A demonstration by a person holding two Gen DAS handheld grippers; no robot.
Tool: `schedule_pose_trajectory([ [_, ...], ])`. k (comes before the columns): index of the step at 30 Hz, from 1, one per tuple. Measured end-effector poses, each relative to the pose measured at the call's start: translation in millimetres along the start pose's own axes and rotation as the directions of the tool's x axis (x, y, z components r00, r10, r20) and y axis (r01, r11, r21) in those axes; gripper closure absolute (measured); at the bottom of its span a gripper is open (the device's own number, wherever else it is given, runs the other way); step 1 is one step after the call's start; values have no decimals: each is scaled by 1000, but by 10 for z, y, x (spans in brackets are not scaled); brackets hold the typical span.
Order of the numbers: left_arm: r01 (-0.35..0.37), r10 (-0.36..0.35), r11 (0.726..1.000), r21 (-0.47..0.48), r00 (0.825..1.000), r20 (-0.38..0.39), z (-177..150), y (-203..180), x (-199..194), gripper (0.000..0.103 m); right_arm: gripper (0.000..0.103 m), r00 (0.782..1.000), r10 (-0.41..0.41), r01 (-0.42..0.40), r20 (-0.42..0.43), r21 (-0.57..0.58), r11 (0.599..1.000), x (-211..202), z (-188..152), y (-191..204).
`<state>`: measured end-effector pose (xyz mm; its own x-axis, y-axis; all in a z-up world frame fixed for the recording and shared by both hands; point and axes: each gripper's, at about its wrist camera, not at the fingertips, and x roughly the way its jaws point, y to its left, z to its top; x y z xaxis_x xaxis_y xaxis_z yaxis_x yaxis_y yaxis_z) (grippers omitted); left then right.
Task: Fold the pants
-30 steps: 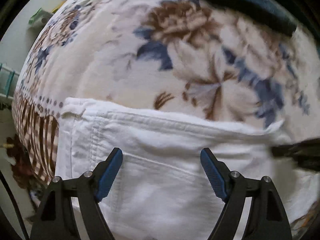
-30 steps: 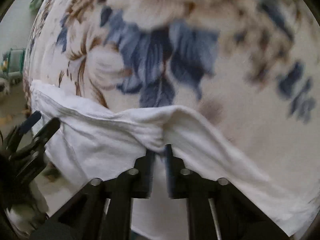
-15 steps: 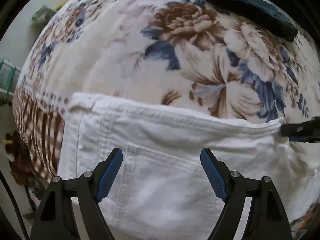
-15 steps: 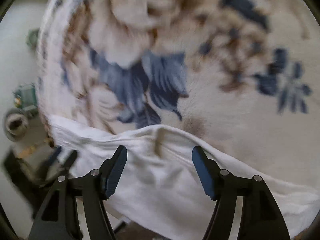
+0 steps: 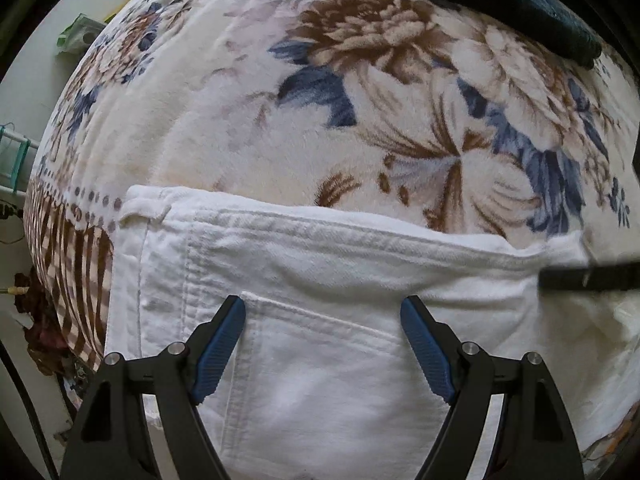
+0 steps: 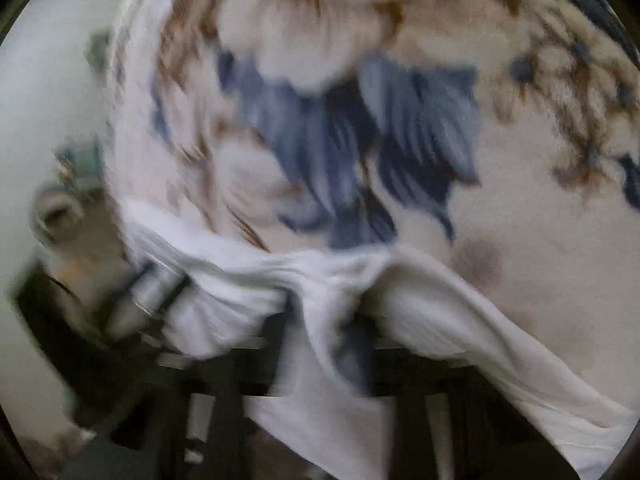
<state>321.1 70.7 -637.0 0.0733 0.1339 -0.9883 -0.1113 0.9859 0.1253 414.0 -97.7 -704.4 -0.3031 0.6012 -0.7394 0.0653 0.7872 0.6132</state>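
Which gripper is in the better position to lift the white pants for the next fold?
Right. The right gripper has just been closing and now pinches a bunched edge of the white pants. The left gripper hangs open above the back pocket, gripping nothing.

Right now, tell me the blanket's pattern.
Cream blanket with brown and blue flowers; clearest in the left wrist view.

This looks like a bedroom in a home. A bed fills most of both views, covered by a plush floral blanket (image 5: 248,128) in cream, brown and blue, with a striped border at the lower left of the left wrist view. A dark garment (image 5: 500,4) lies at the upper right. White pants (image 5: 320,280) lie on the blanket. Past the bed's left edge is a pale floor (image 5: 36,92) with small household clutter, too indistinct to name.
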Motion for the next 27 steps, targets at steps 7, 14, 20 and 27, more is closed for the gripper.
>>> schedule_pose_trajectory([
  [7, 1, -1, 1000, 12, 1000, -16, -12, -10, 36, 24, 92, 988, -34, 13, 153, 134, 991, -381, -178, -338],
  [14, 24, -24, 1000, -1, 1000, -7, -28, -41, -111, 24, 85, 896, -295, 263, 331, 140, 955, -966, -554, 81],
  [20, 39, -39, 999, -4, 999, 9, 8, -104, -191, 24, 86, 971, -198, 179, 137, 135, 974, -459, -643, -19],
  [27, 30, -33, 997, 65, 998, 46, -85, -384, -359, 24, 90, 941, -206, 122, 267, 299, 946, -702, -744, -547],
])
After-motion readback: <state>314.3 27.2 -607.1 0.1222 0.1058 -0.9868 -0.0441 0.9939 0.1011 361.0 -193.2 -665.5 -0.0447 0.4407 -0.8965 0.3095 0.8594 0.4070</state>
